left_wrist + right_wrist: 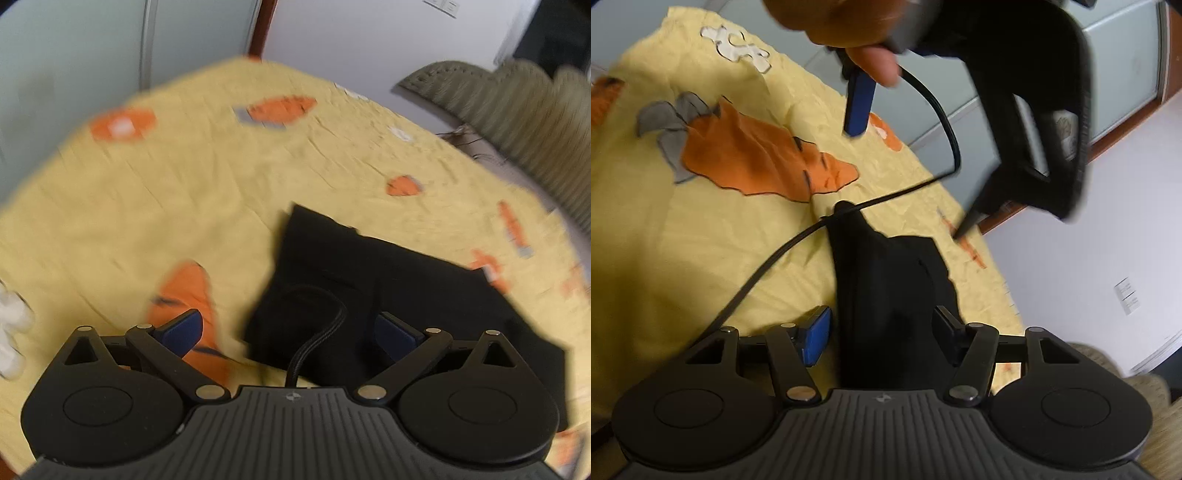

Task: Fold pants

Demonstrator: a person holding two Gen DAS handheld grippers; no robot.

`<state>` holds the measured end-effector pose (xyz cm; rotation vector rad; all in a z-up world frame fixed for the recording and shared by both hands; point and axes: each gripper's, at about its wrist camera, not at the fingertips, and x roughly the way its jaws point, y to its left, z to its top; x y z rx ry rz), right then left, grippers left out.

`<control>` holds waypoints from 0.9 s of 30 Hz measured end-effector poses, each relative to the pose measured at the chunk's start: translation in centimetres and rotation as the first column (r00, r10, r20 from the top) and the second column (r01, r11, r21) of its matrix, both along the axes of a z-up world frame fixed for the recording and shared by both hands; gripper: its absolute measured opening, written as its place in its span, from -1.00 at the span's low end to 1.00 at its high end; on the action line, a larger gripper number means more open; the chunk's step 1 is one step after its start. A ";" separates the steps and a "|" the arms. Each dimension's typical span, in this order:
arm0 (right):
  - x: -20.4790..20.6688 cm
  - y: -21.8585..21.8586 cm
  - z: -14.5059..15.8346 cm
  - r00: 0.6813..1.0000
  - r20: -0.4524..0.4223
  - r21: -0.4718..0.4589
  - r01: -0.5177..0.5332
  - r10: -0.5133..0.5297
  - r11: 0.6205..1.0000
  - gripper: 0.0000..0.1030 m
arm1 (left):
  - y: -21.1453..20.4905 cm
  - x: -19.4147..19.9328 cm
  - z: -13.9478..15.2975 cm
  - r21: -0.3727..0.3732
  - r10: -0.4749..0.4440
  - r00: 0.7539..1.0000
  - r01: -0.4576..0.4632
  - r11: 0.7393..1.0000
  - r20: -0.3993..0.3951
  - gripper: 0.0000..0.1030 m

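Two claws (288,328) (882,332), both spread and gripping nothing, over one black pants (388,280) on one yellow bedspread (184,184).

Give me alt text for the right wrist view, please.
The right tool hangs open over folded black pants lying on a yellow carrot-print bedspread, with cloth between its blue pads but not pinched. Above, a hand holds the left tool, its black cable trailing across the bed.
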<state>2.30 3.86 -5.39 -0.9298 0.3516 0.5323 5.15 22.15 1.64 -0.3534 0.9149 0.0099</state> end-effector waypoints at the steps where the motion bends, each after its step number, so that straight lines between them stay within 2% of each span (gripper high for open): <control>1: 0.2 0.3 0.0 1.000 0.012 -0.007 0.005 -0.005 1.000 0.14 | 0.2 -0.1 -0.5 -0.057 0.008 1.000 -0.008 0.998 -0.009 0.94; 3: 0.6 0.9 -0.2 0.999 0.036 -0.018 0.005 -0.005 1.000 0.12 | 0.9 0.1 -0.9 -0.155 0.045 0.999 -0.049 0.987 -0.026 0.92; 4: 0.7 1.1 -0.3 0.999 0.043 -0.022 -0.001 0.002 1.000 0.10 | 1.4 0.1 -0.8 -0.170 0.079 0.997 -0.082 0.982 -0.026 0.91; 5: 0.7 1.2 -0.3 0.999 0.047 -0.024 -0.004 0.005 1.000 0.09 | 1.9 -0.2 -0.4 -0.150 0.112 0.994 -0.113 0.982 -0.015 0.90; 7: 0.8 1.4 -0.4 0.998 0.060 -0.023 -0.006 0.007 1.000 0.09 | 2.9 -1.8 1.4 -0.016 0.178 0.983 -0.178 0.984 0.037 0.90; 8: 0.9 1.5 -0.5 0.998 0.067 -0.023 -0.009 0.011 1.000 0.09 | 3.4 -3.0 2.5 0.068 0.200 0.977 -0.204 0.977 0.071 0.91; 10: 1.1 1.5 -0.6 0.998 0.063 -0.005 -0.015 0.015 1.000 0.01 | 4.3 -5.7 4.8 0.234 0.207 0.969 -0.234 0.944 0.133 0.93; 11: 1.3 1.5 -0.6 0.999 0.051 0.004 -0.018 0.018 1.000 -0.08 | 4.9 -7.1 6.0 0.319 0.211 0.966 -0.250 0.914 0.151 0.93; 12: 1.3 1.5 -0.6 0.999 0.043 0.010 -0.024 0.023 1.000 -0.15 | 5.6 -8.6 7.2 0.404 0.227 0.960 -0.276 0.872 0.165 0.93; 14: 1.3 1.6 -0.7 0.998 0.046 0.012 -0.036 0.035 0.999 -0.19 | 7.3 -11.8 10.1 0.544 0.307 0.926 -0.377 0.749 0.220 0.94; 16: 1.1 1.8 -0.8 0.996 0.066 -0.002 -0.051 0.051 0.999 -0.19 | 9.0 -14.4 13.3 0.619 0.391 0.864 -0.501 0.606 0.317 0.98; 18: 0.5 1.8 -1.0 0.991 0.103 -0.034 -0.081 0.084 0.996 -0.19 | 10.3 -16.0 16.0 0.652 0.449 0.793 -0.601 0.462 0.413 0.98; 19: 0.4 2.0 -1.2 0.989 0.119 -0.049 -0.084 0.090 0.995 -0.19 | 10.7 -16.3 17.0 0.653 0.466 0.766 -0.631 0.419 0.442 0.97; 20: 0.3 2.1 -1.3 0.987 0.130 -0.054 -0.086 0.092 0.995 -0.19 | 10.5 -16.3 17.6 0.646 0.461 0.756 -0.645 0.408 0.464 0.98; 21: 0.3 2.2 -1.4 0.986 0.137 -0.055 -0.087 0.094 0.995 -0.19 | 10.1 -16.0 17.9 0.633 0.438 0.767 -0.637 0.439 0.469 0.98; 22: 0.4 2.3 -1.5 0.986 0.139 -0.055 -0.089 0.096 0.995 -0.20 | 9.4 -15.5 17.8 0.607 0.402 0.793 -0.609 0.510 0.458 0.99; 23: 0.7 2.3 -1.6 0.987 0.129 -0.050 -0.092 0.098 0.995 -0.28 | 8.5 -14.5 17.2 0.568 0.353 0.831 -0.552 0.610 0.429 0.99; 24: 0.9 2.4 -1.7 0.989 0.110 -0.042 -0.094 0.098 0.995 -0.46 | 7.7 -13.3 16.2 0.528 0.295 0.875 -0.471 0.707 0.385 0.99; 25: 1.1 2.3 -1.7 0.991 0.086 -0.033 -0.096 0.099 0.995 -0.54 | 6.7 -11.7 14.7 0.472 0.219 0.921 -0.357 0.806 0.323 0.99; 26: 1.1 2.3 -1.7 0.992 0.075 -0.024 -0.095 0.097 0.995 -0.59 | 5.6 -9.8 12.8 0.393 0.142 0.956 -0.239 0.888 0.258 0.99; 27: 1.0 2.2 -1.7 0.993 0.071 -0.015 -0.093 0.094 0.996 -0.63 | 4.6 -8.0 10.7 0.301 0.077 0.977 -0.135 0.944 0.197 0.98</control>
